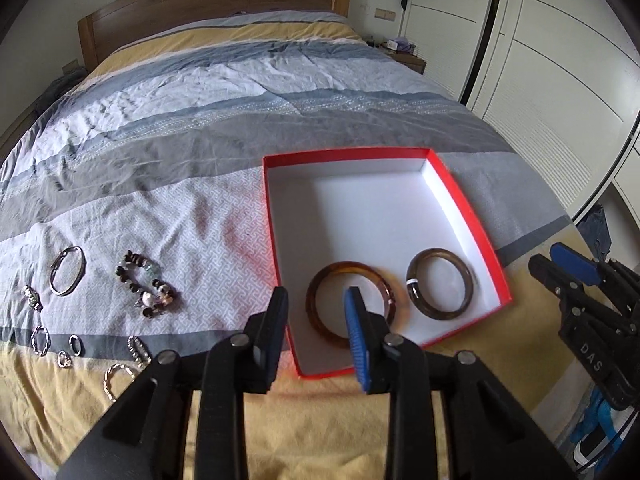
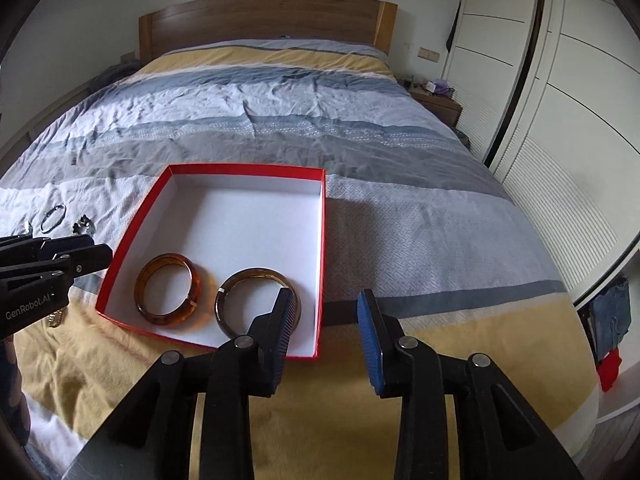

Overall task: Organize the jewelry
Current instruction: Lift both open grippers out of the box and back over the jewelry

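Left gripper [image 1: 316,300] open, empty, hovering over the near-left edge of the red box [image 1: 472,216]. Right gripper [image 2: 326,304] also open and empty, at the box's near-right corner.

Box holds two bangles: amber [image 1: 352,304], brown [image 1: 440,284].

Loose pieces lie on the bed [image 1: 200,128] at 9 to 10 o'clock from the left gripper: bead bracelet [image 1: 146,288], silver bangle [image 1: 67,270], small rings [image 1: 76,345]. The left is clearly nearer. Bead bracelet's long axis runs 11 to 5. Left likely swings toward 9 next, fingers pitched down at the quilt.
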The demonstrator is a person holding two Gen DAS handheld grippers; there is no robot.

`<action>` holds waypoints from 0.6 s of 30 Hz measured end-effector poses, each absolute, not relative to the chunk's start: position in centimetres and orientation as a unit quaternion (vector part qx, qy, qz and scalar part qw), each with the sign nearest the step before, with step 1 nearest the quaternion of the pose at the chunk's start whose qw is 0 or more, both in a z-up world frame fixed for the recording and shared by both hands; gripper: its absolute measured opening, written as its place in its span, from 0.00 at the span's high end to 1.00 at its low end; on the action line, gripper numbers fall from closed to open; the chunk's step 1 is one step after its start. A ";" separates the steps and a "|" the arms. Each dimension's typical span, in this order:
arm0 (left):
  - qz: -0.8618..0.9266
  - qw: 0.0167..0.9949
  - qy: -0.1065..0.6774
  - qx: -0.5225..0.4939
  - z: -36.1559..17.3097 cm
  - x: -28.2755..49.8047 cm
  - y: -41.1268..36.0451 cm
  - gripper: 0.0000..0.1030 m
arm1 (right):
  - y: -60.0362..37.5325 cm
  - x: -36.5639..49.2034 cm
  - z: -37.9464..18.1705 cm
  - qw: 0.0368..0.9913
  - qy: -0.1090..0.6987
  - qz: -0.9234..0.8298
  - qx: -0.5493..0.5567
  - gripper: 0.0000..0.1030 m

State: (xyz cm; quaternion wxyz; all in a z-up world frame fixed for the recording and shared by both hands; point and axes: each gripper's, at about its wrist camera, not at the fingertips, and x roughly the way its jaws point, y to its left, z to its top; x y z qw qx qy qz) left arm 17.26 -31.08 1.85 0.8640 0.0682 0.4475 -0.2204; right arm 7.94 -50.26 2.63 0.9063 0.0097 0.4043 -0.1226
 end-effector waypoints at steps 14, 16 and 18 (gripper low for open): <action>-0.129 0.904 0.403 0.063 9.7 7.4 -13.7 0.73 | -44.5 -4.4 14.0 0.957 0.255 -0.119 0.064 0.35; -0.105 0.908 0.401 0.055 10.3 6.4 -10.2 0.73 | -43.5 -5.5 15.2 0.961 0.245 -0.109 0.068 0.35; -0.085 0.911 0.401 0.044 10.6 5.4 -7.0 0.73 | -42.3 -6.4 16.1 0.964 0.238 -0.099 0.065 0.35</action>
